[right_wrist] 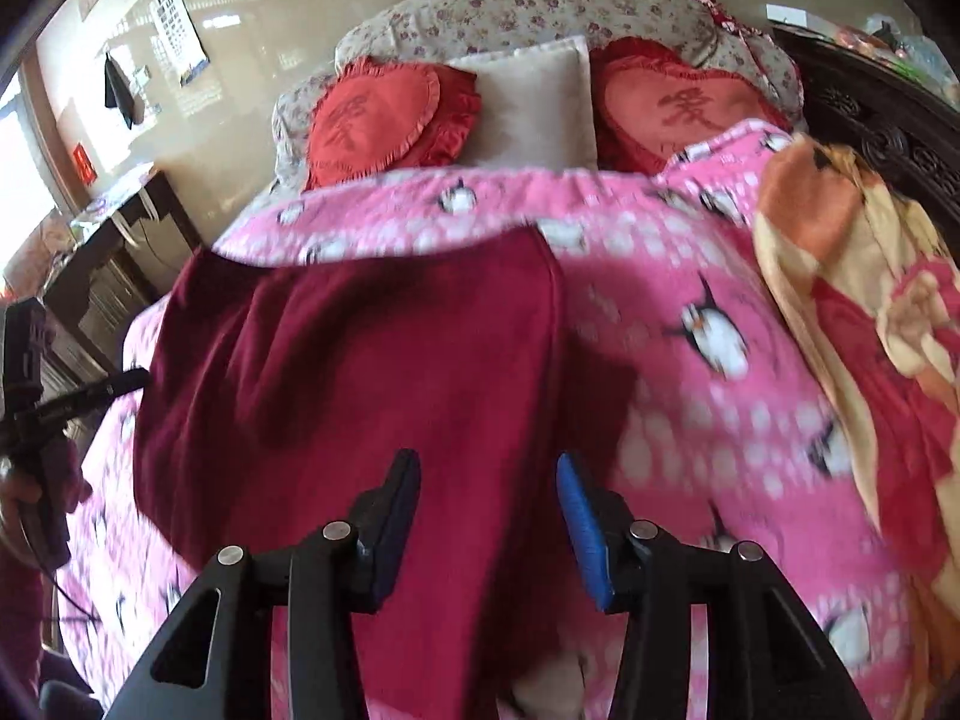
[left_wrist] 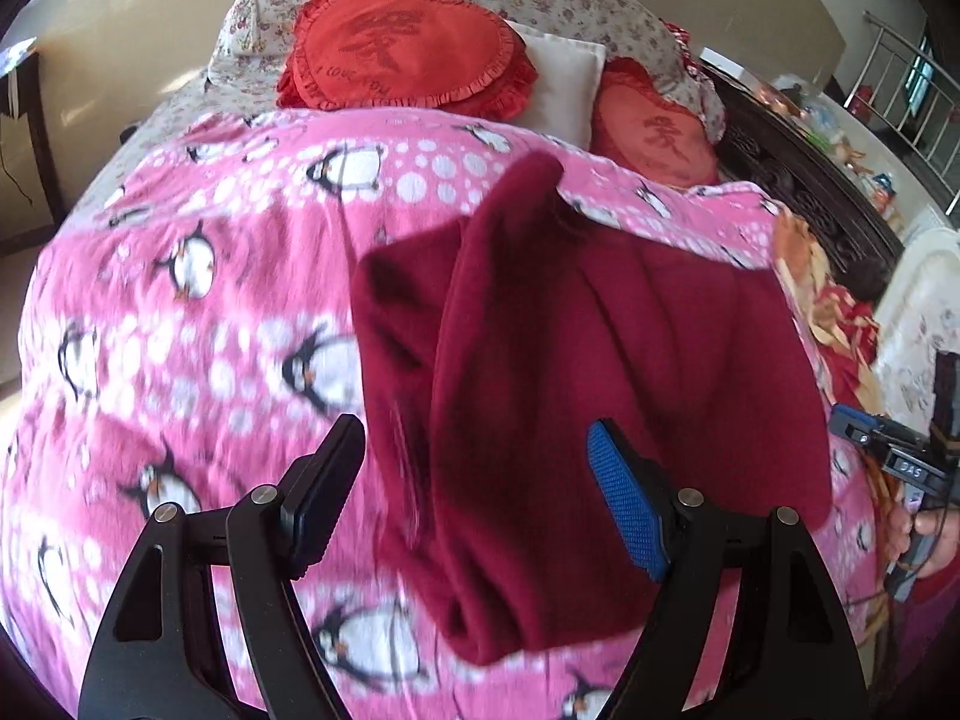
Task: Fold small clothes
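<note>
Left gripper: jaws spread wide, holding nothing, positioned above the near folded edge of the dark red fleece garment. Right gripper: jaws partly apart, pads clear of the fabric, above the garment's right portion. The garment lies partly folded on the pink penguin-print fleece blanket covering the bed. An orange and red patterned blanket lies along the right side. Beyond stand two red heart-shaped frilled cushions flanking a white square pillow.
</note>
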Demonstrator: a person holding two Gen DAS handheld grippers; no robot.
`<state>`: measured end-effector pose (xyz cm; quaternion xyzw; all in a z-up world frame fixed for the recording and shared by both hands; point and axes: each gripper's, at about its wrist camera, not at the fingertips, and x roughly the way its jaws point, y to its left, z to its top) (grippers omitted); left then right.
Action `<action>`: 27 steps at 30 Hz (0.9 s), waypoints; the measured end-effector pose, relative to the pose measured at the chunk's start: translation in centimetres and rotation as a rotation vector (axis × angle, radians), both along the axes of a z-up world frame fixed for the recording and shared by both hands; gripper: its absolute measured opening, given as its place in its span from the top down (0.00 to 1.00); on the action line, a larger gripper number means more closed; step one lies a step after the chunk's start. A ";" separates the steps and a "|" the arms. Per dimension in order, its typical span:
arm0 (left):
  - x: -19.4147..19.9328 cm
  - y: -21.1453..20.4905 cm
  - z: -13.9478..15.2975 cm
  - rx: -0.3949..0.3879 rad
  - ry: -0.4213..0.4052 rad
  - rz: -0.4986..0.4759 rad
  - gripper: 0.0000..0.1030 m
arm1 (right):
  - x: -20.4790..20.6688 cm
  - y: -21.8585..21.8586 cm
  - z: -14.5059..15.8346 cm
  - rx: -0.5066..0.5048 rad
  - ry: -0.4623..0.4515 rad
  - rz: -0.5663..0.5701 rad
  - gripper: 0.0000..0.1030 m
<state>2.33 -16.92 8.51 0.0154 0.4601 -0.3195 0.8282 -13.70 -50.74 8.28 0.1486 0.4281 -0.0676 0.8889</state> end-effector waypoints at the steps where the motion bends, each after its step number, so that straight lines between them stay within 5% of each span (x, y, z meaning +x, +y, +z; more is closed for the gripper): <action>1: -0.5 0.5 -0.3 -0.002 0.013 -0.006 0.25 | -1.4 0.3 -0.5 0.013 0.010 -0.005 0.56; 5: -2.0 2.5 -1.8 0.003 0.050 0.024 0.25 | -4.0 1.8 -2.9 0.076 0.060 0.015 0.56; 6: -2.2 2.9 -2.2 -0.002 0.067 0.035 0.25 | -4.3 2.3 -3.4 0.062 0.066 0.014 0.61; 8: -2.7 3.4 -2.9 0.002 0.091 0.051 0.25 | -4.3 3.0 -4.3 0.068 0.060 0.038 0.90; 9: -2.8 3.5 -3.0 0.008 0.089 0.058 0.25 | -4.1 3.3 -4.7 0.084 0.060 0.051 0.94; 14: -3.9 3.5 -2.6 0.010 0.070 0.025 0.25 | -5.2 3.5 -2.4 -0.016 0.012 0.033 0.95; 22: -4.8 1.8 -4.2 0.066 0.072 -0.102 0.25 | -6.0 2.9 -3.6 -0.006 0.068 -0.006 0.95; 27: -4.3 2.4 -3.9 0.030 0.098 -0.170 0.29 | -6.2 2.3 -3.4 0.024 0.063 0.005 0.95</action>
